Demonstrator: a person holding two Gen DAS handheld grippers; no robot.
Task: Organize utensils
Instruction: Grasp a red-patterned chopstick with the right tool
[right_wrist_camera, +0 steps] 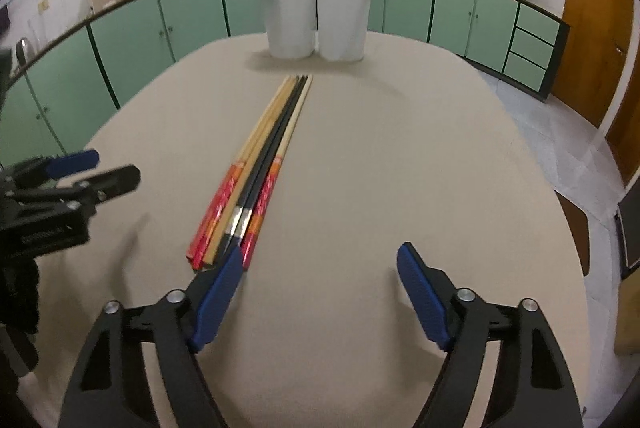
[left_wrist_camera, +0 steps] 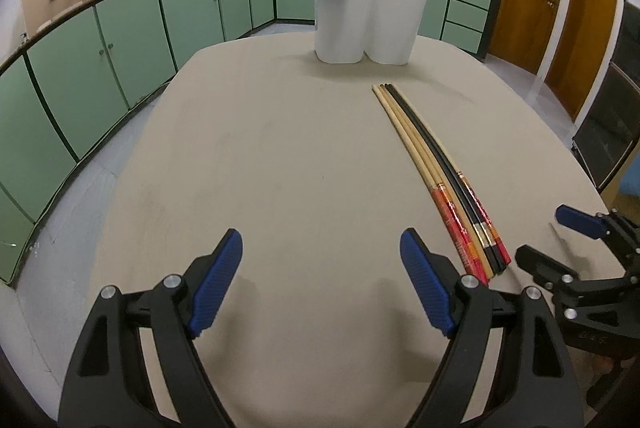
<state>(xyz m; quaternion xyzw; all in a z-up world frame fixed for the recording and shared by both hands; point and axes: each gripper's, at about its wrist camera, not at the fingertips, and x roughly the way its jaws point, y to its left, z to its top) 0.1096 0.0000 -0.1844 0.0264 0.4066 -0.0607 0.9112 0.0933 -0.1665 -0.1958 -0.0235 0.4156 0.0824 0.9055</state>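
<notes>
Lying side by side on the beige table (left_wrist_camera: 280, 156), the chopsticks (left_wrist_camera: 440, 180) point toward a white two-part holder (left_wrist_camera: 362, 20) at the far edge, which already has one red-ended stick and one plain stick standing in it. Their red and orange printed ends sit just right of the left gripper (left_wrist_camera: 322, 282) and touch the left blue pad of the right gripper (right_wrist_camera: 320, 292). Both grippers stand wide apart, holding nothing. The printing on the sticks is too small to read.
</notes>
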